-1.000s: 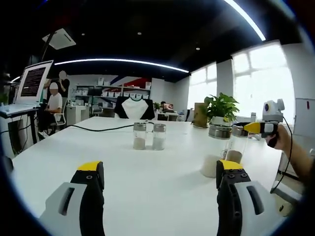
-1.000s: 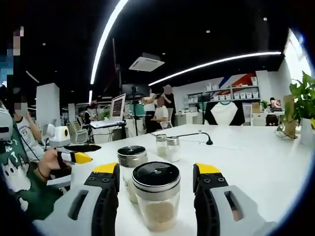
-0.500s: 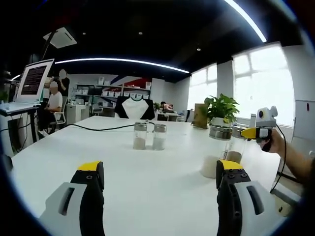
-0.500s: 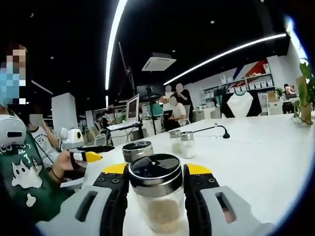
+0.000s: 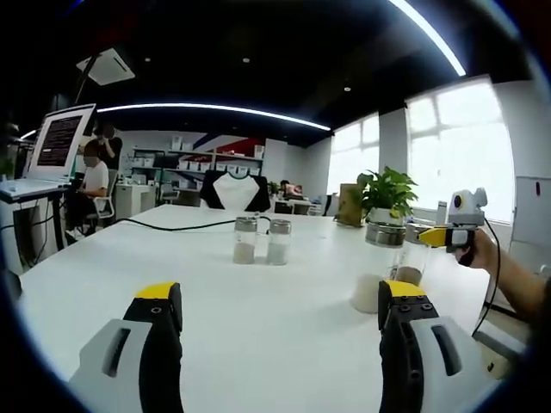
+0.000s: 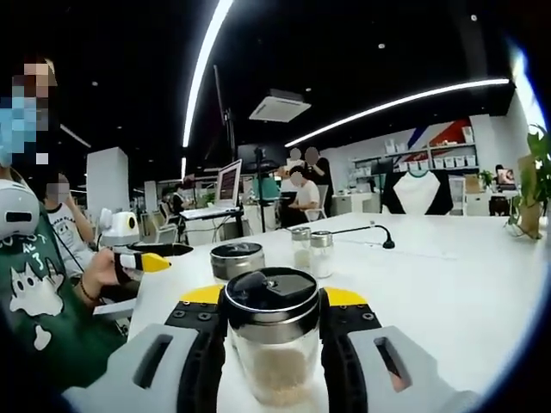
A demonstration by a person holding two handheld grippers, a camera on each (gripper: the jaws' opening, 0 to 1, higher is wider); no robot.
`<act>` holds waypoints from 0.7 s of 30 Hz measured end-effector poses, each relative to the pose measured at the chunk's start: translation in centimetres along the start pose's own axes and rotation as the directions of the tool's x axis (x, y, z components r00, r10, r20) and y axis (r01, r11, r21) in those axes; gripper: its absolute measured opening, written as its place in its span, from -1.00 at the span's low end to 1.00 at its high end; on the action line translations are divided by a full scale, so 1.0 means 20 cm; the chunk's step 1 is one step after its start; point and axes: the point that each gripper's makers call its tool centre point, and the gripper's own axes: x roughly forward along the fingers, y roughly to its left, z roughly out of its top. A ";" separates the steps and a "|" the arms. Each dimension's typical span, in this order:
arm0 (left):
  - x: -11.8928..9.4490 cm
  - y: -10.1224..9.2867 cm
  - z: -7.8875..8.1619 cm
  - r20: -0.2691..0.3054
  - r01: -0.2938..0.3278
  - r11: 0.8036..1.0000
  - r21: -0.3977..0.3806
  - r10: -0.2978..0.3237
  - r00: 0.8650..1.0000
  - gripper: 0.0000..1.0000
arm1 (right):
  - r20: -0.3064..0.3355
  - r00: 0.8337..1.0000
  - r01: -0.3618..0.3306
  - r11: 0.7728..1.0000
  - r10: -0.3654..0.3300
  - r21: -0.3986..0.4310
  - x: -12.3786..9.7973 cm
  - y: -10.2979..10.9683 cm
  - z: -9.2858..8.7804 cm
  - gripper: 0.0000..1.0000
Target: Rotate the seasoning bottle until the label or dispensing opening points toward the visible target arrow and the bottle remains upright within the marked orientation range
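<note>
A glass seasoning bottle [image 6: 271, 348] with a dark metal lid and pale grains stands upright on the white table [image 6: 448, 284]. My right gripper [image 6: 271, 301] is shut on it, one jaw on each side just under the lid. A second, similar bottle [image 6: 237, 258] stands right behind it. In the left gripper view both bottles stand at the right: the near one [image 5: 374, 275] and the held one [image 5: 415, 256], with the right gripper [image 5: 430, 234] on it in a person's hand. My left gripper [image 5: 280, 297] hovers open over bare table, apart from both bottles.
Two small shakers [image 5: 261, 239] stand side by side mid-table, with a black cable [image 5: 172, 225] behind them. A potted plant [image 5: 387, 194] sits at the far right edge. A person in a green top [image 6: 39, 292] holds the left gripper [image 6: 159, 255]. Desks, a monitor [image 5: 58, 142] and people lie beyond.
The right gripper's jaws have shut on the seasoning bottle, which stood loose between them a second ago. The right view has shifted slightly since. The left gripper has stayed still and open.
</note>
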 end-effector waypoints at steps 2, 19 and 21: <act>0.00 0.00 0.00 -0.001 0.000 1.000 -0.002 0.000 1.000 0.99 | -0.001 1.000 0.008 1.000 -0.008 -0.001 0.00 0.01 0.00 -0.19; 0.00 0.01 -0.01 -0.002 -0.003 1.000 -0.010 0.003 1.000 0.99 | -0.002 0.992 0.130 0.991 -0.130 -0.024 -0.01 -0.04 -0.01 -0.20; 0.00 0.01 -0.01 -0.003 -0.003 1.000 -0.009 0.002 1.000 0.99 | -0.004 0.990 0.140 0.990 -0.141 -0.028 -0.01 -0.04 -0.01 -0.20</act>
